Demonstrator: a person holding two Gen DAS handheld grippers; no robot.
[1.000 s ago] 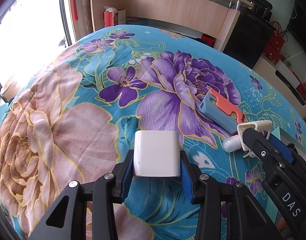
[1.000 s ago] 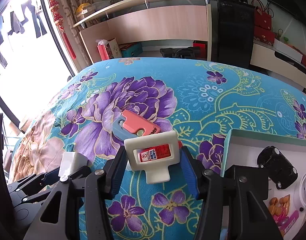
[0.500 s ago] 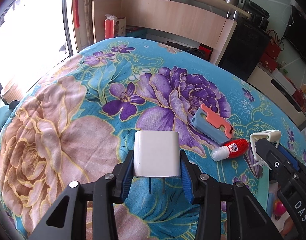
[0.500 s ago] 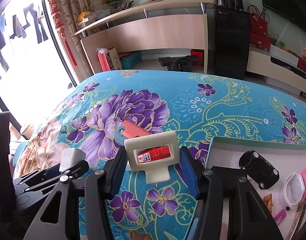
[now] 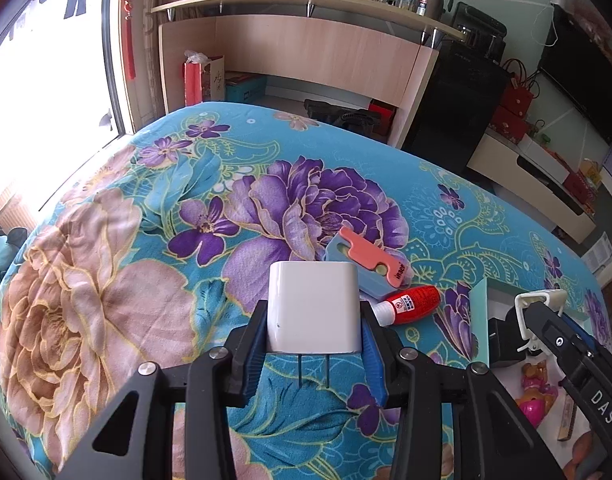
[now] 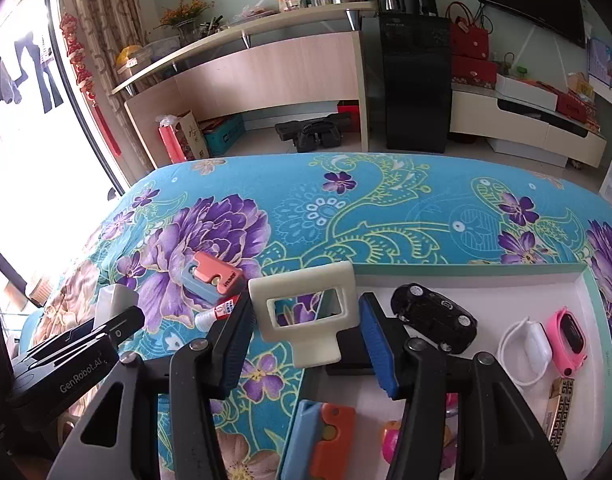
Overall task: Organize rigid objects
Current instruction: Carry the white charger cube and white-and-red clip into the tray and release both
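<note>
My left gripper [image 5: 314, 328] is shut on a white plug charger [image 5: 313, 306], prongs pointing back at the camera, held above the floral cloth. My right gripper [image 6: 304, 328] is shut on a cream plastic clip with a rectangular window [image 6: 306, 308], hanging over the left edge of the white tray [image 6: 486, 276]. On the cloth lie a blue and coral tool [image 5: 368, 266] and a red glue bottle [image 5: 410, 305]. The right gripper with its clip [image 5: 540, 304] shows at the right of the left wrist view, and the left gripper with the charger [image 6: 114, 300] at the left of the right wrist view.
The tray holds a black toy car [image 6: 434, 316], a white and a pink watch [image 6: 568, 334], another blue and orange tool [image 6: 320, 436] and small pink toys [image 5: 536, 392]. A wooden shelf unit [image 6: 274, 68] and a black cabinet [image 6: 416, 80] stand beyond the table.
Both grippers rose with their objects. The right one moved right, from above the glue bottle to over the tray edge. The charger lifted higher off the cloth.
</note>
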